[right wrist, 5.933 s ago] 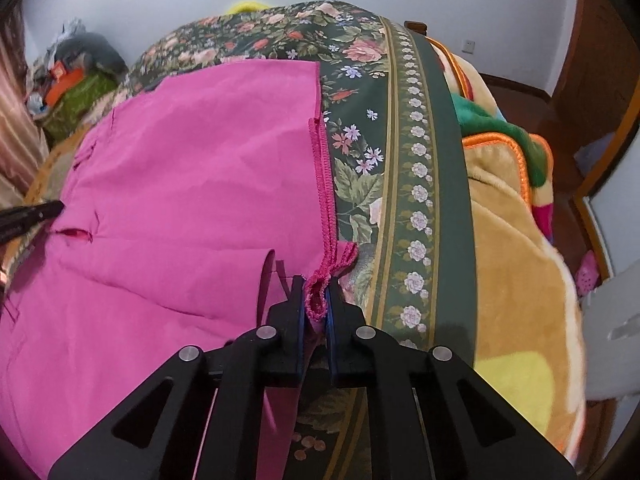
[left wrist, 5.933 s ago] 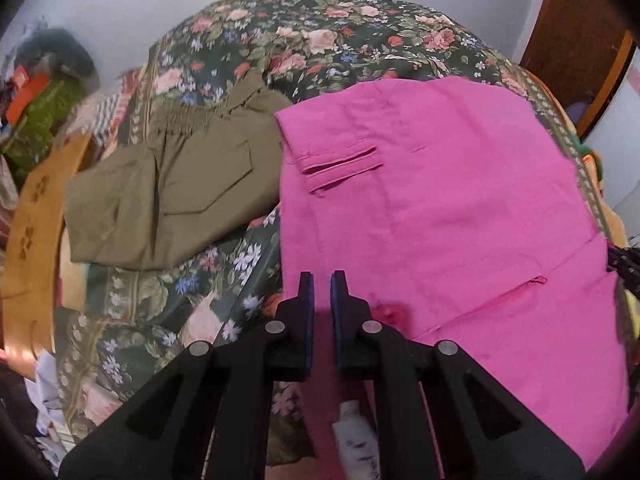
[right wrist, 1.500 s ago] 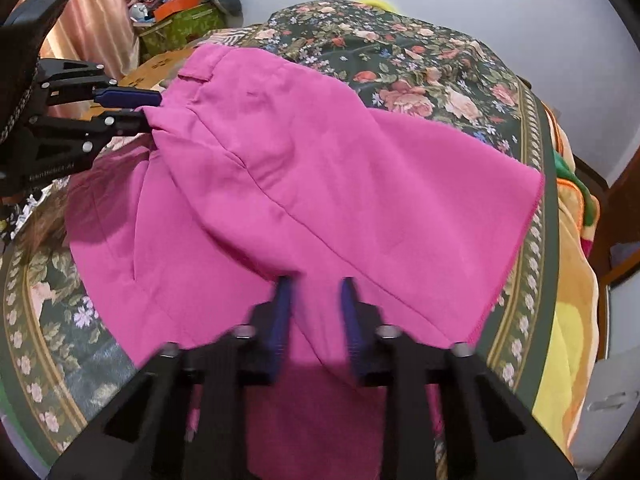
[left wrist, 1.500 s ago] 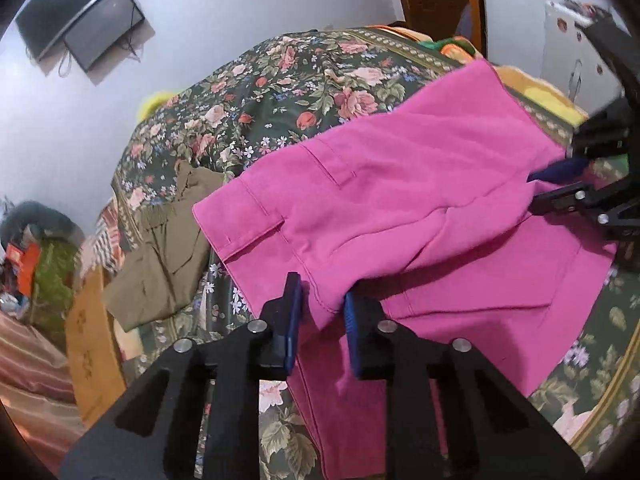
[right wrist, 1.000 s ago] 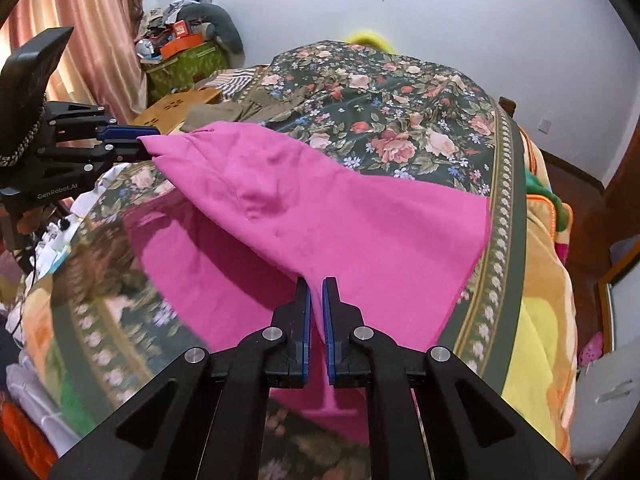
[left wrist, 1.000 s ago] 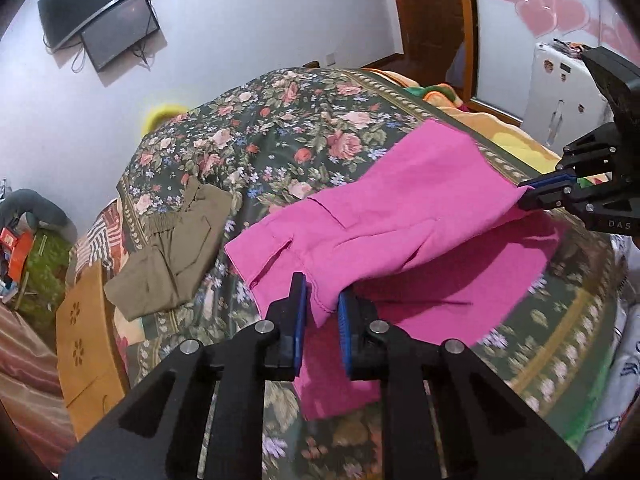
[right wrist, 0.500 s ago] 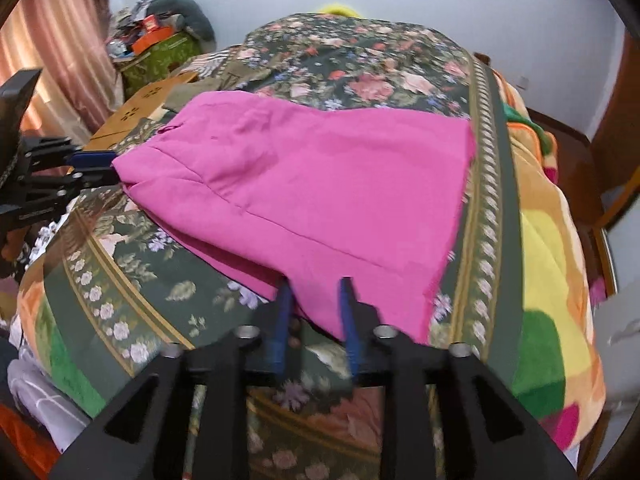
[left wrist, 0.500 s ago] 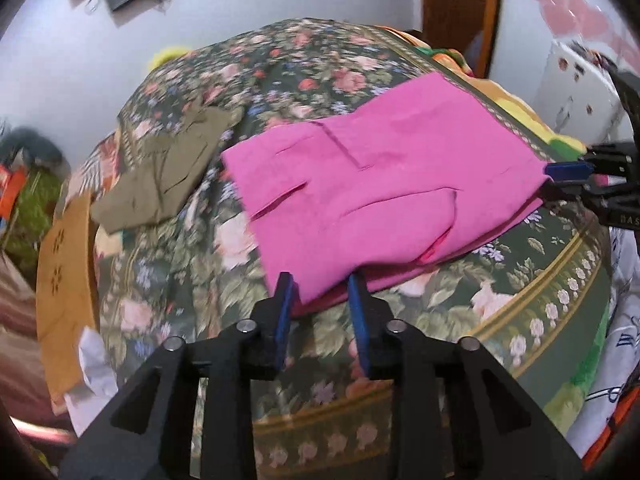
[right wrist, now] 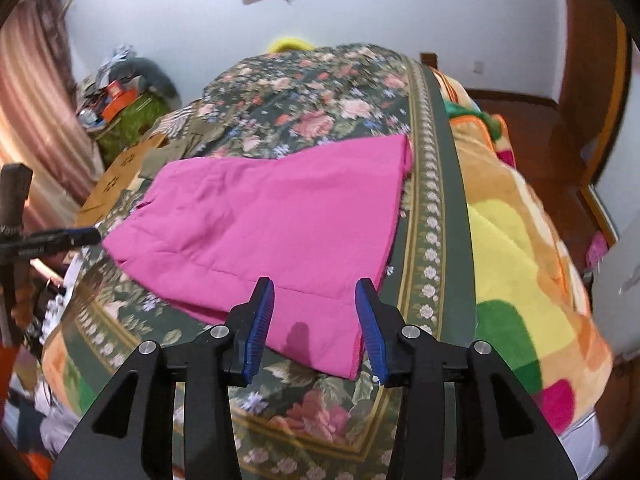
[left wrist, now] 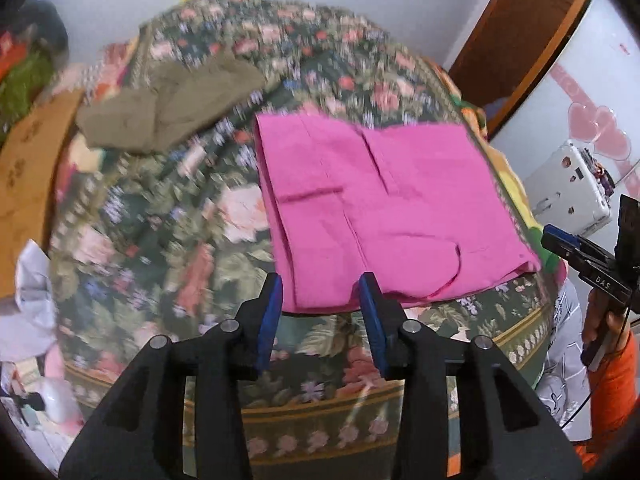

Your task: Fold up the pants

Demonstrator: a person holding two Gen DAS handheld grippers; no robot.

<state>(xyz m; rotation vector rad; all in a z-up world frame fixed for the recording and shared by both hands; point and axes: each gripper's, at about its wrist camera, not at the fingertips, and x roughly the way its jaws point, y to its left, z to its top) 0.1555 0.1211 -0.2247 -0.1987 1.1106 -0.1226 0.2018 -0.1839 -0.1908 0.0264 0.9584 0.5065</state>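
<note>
The pink pants lie folded in a flat rectangle on the floral bedspread. My left gripper hangs just above their near left corner, its jaws opening, pads clear of the cloth. In the right wrist view the same pink pants spread out ahead, and my right gripper hovers over their near right corner with jaws opening, nothing pinched. Each gripper shows at the edge of the other's view: the right gripper, the left gripper.
Folded olive pants rest further back on the bed. A tan cardboard box stands at the left side. A colourful blanket covers the bed's right edge. A wooden door and a white appliance stand beyond.
Both grippers have let go of the pink pants and their jaws have widened. The lifted top layer has dropped flat onto the lower one, and both hands have drawn back toward the bed's near edge.
</note>
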